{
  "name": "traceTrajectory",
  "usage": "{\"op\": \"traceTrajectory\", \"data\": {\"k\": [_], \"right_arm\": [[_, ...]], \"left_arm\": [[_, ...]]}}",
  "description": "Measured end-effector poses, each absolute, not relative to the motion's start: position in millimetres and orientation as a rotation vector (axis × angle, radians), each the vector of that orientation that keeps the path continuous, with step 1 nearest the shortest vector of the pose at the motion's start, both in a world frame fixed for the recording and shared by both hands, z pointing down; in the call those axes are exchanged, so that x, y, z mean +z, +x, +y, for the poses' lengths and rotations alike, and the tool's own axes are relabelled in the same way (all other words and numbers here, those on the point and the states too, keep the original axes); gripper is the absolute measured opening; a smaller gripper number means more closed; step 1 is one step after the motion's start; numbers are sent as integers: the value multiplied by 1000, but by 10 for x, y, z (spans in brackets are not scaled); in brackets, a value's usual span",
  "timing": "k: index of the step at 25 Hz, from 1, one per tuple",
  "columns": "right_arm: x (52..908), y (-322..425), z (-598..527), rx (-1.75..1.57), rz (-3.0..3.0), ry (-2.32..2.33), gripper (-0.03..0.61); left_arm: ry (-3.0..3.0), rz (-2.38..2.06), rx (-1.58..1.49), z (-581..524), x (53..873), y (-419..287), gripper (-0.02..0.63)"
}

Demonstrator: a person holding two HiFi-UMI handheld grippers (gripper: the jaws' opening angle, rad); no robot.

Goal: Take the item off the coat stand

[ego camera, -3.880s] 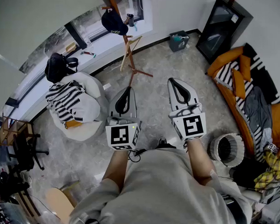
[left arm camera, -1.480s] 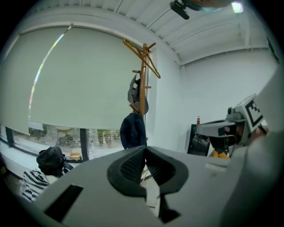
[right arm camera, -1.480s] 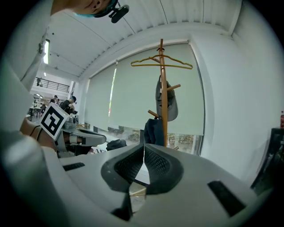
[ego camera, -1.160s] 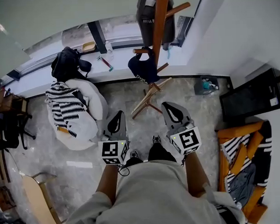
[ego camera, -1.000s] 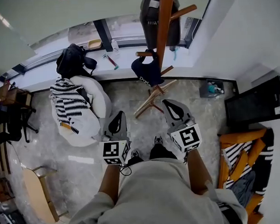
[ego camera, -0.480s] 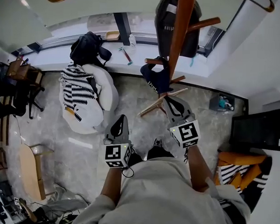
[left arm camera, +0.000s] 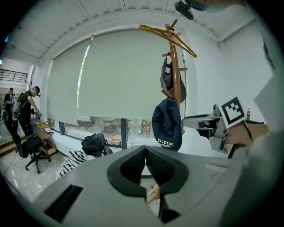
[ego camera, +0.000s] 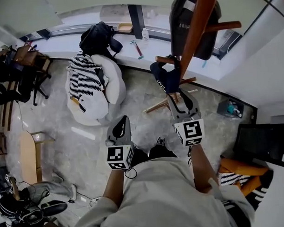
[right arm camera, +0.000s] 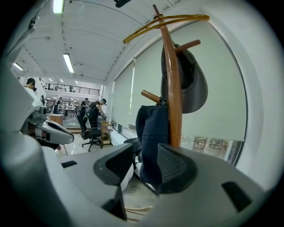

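Wooden coat stand (ego camera: 200, 20) — one only — rises just ahead of the person. Three things hang on it: one navy cap (ego camera: 168, 79) on a lower peg; one dark bag (ego camera: 183, 25) on an upper peg; one curved hanger (right arm camera: 177, 20) across the top.

Two grippers are up. The right gripper (ego camera: 178, 94) reaches to the cap; its jaws have just been opening and stand apart, with the cap's lower part hanging between them. The cap is clear of one pad and close against the other — whether it touches that one cannot be told; nothing is clamped. The stand's pole is directly behind the cap, just beyond the jaws. The left gripper (ego camera: 122, 123) is held over the floor, well apart from the stand; its jaws are together with nothing between them.

Around the stand there is one white beanbag (ego camera: 111, 88) with one striped cloth (ego camera: 82, 80) over it, left of the stand's splayed feet; one black backpack (ego camera: 98, 37) sits on the windowsill (ego camera: 126, 50) behind; one small bin (ego camera: 231, 108) stands by the wall at the right.
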State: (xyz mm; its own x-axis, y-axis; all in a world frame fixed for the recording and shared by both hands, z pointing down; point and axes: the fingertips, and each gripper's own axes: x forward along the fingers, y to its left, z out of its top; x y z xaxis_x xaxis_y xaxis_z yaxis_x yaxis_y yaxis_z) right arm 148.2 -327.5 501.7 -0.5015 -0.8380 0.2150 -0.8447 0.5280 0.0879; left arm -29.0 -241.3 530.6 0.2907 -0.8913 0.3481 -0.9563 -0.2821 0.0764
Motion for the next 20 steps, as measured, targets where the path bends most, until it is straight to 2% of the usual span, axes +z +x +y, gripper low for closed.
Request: {"op": "traceTrajectory", "data": {"k": [6,20], "right_arm": [[5080,1560,-3369,81,-2492,1483,190],[5122,1460,-3659,94,-2397,1535,201]], "left_arm": [[2281,-1738,339,-2350,5236,-325,9],[2296,-1759,289,-2458,5122,-512,9]]}}
